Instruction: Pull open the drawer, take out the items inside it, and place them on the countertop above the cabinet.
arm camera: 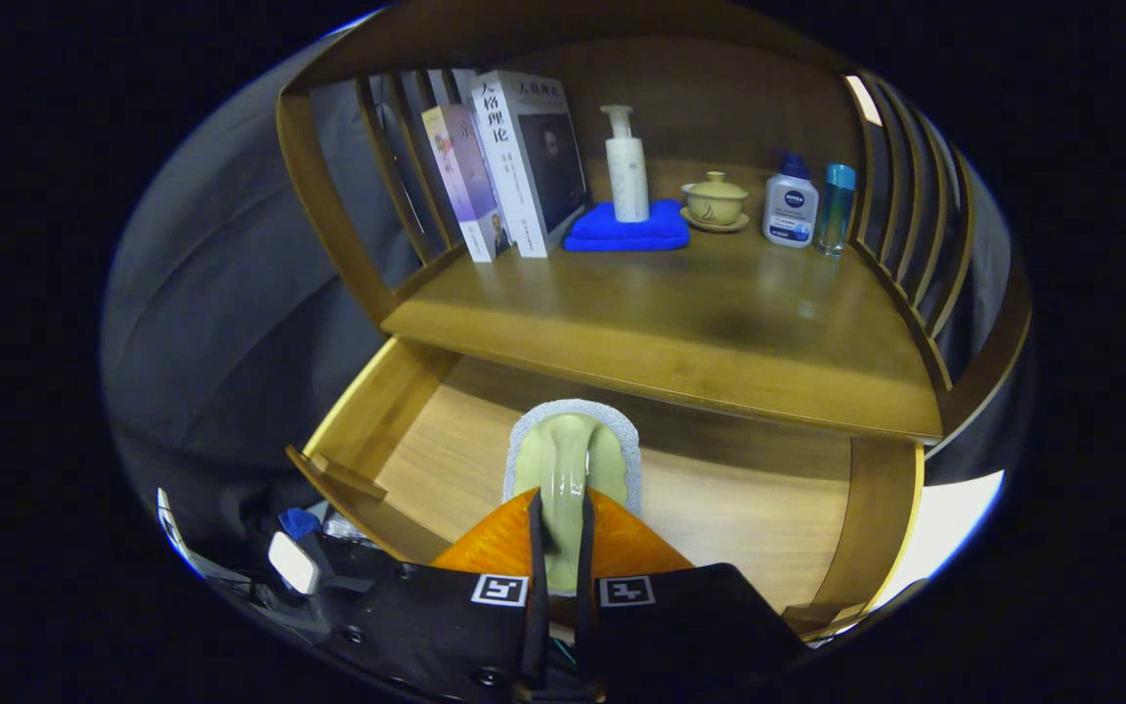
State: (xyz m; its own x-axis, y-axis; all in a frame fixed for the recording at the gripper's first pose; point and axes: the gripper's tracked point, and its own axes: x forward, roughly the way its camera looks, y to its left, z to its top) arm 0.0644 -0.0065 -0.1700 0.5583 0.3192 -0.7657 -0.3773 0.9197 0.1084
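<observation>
Beyond the open drawer [397,430], at far left on the tabletop [680,313], noted: books [509,166] leaning against the slatted side rail. Next along, a white pump bottle [627,166] standing upright on a folded blue towel [629,227]. Further right, a lidded ceramic cup on its saucer [715,203], then a lotion bottle with blue cap [790,207] and, just beside it, a slim teal bottle [835,207] close to the right rail. Broad bare wood left across the front half of the tabletop.

Below the tabletop edge, drawer pulled well out, its pale floor visible on both sides of the claw [559,548].

Claw clenched on a scrubbing brush [573,455]: pale green glossy handle pinched between both fingers, grey bristle fringe around the head, head pointing forward over the drawer floor. Cannot tell whether the brush is raised clear of the floor or resting on it. No other drawer contents seen; part of the floor hidden behind the claw.

Judged stage: item seized, lift and transfer to the tabletop outstanding.

Risks judged from here:
- Handle glossy and rounded; slipping or swivelling between the fingers likely under a quick lift.
- Brush head close under the tabletop's front edge; a straight rise could catch it there and lever it out of the grip.
- Placement too far back risks toppling the pump bottle or the cup.
</observation>
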